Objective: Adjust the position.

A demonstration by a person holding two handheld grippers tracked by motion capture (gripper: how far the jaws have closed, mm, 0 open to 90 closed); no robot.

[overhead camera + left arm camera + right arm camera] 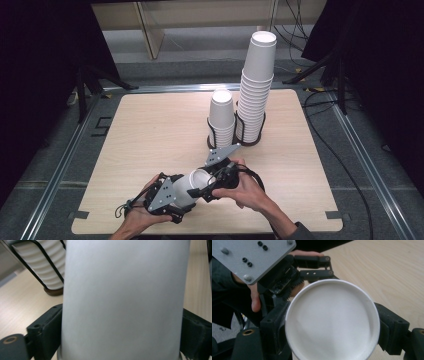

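Observation:
A white paper cup (pixel 187 187) lies on its side above the table's near edge, between my two grippers. My left gripper (pixel 181 196) has the cup's lower body (pixel 122 300) between its jaws, which stand close at both sides without denting the wall. My right gripper (pixel 205 187) comes from the right and is shut on the cup's rim. In the right gripper view the cup's open mouth (pixel 332 322) faces the camera, with a jaw against each side of the rim.
A black wire holder (pixel 235 142) at the table's middle right carries a tall stack of white cups (pixel 257 90) and a short stack (pixel 221 117). That holder and a cup stack (pixel 42 265) stand just beyond the held cup. The wooden table (pixel 150 130) stretches bare to the left.

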